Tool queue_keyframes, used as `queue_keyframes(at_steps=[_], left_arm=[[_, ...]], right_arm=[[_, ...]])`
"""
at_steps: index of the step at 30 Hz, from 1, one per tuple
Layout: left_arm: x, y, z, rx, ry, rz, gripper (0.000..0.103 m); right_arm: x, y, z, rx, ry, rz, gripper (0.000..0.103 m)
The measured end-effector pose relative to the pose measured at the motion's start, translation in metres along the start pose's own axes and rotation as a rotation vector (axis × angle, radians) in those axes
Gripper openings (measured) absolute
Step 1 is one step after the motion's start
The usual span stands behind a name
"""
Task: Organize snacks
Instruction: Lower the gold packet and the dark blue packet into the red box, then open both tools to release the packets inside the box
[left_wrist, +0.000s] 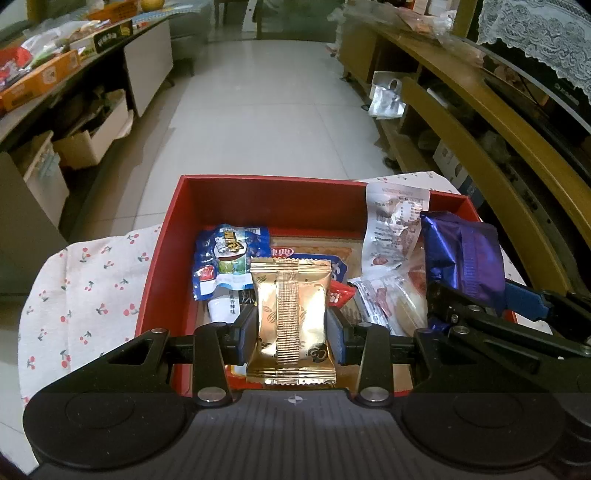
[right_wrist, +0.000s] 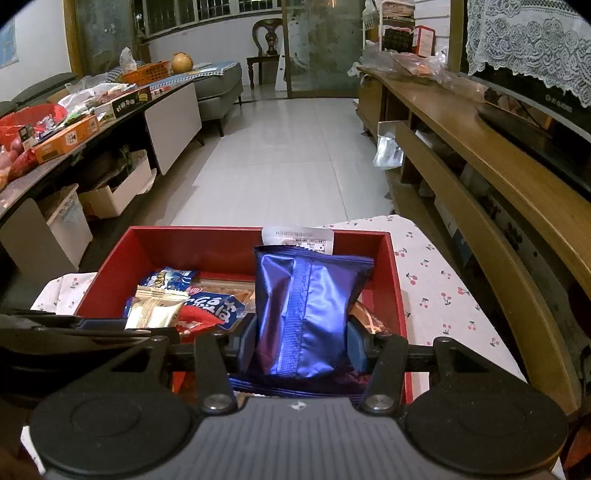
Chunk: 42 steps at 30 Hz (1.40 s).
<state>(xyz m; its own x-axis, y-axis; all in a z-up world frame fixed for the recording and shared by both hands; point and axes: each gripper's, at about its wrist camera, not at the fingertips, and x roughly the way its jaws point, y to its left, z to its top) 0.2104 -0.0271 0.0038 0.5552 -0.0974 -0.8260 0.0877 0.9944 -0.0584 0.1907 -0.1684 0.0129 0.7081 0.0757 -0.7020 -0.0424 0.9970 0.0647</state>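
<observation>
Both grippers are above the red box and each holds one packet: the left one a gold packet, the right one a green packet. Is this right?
Not quite. The right gripper holds a blue packet, not a green one; the right wrist view shows it clamped between the fingers. The rest stands: the left gripper holds the gold packet, and both are above the red box.

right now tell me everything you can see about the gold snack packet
The gold snack packet is a shiny foil pillow pack with a ribbed seam running down its middle, crimped top and bottom edges and a faint printed pattern. It stands upright, pinched at both sides by the left gripper, above the near part of the red box, in front of the snacks lying inside. In the right wrist view it shows at the left.
</observation>
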Motion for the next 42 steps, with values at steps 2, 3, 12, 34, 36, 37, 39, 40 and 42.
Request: queue_keyframes(at_steps=[2,3,12,34,36,37,39,40,42], left_arm=[[0.001,0.0,0.0,0.0,-0.001,0.003,0.047],[0.002,0.0,0.001,-0.002,0.0,0.004,0.047],[0.006,0.002,0.003,-0.014,0.003,-0.004,0.048],[-0.007,0.008,0.003,-0.027,-0.016,0.003,0.066],[-0.009,0.009,0.003,-0.027,-0.021,0.003,0.067],[-0.01,0.008,0.003,-0.025,-0.025,0.005,0.067],[-0.013,0.009,0.002,-0.02,-0.033,0.009,0.069],[-0.015,0.009,0.002,-0.017,-0.037,0.011,0.069],[-0.017,0.008,0.002,-0.012,-0.044,0.016,0.07]], right_arm=[[0.001,0.0,0.001,-0.002,-0.001,-0.001,0.057],[0.001,0.0,0.001,-0.002,-0.001,-0.001,0.057],[0.008,0.0,0.005,-0.008,-0.011,-0.005,0.057],[-0.002,0.0,0.007,-0.007,-0.032,-0.01,0.063],[-0.003,0.0,0.007,-0.006,-0.037,-0.011,0.064],[-0.004,0.0,0.008,-0.006,-0.038,-0.01,0.064],[-0.006,0.0,0.008,-0.005,-0.041,-0.011,0.065],[-0.007,0.0,0.008,-0.005,-0.043,-0.011,0.065],[-0.01,-0.001,0.008,-0.006,-0.047,-0.011,0.067]])
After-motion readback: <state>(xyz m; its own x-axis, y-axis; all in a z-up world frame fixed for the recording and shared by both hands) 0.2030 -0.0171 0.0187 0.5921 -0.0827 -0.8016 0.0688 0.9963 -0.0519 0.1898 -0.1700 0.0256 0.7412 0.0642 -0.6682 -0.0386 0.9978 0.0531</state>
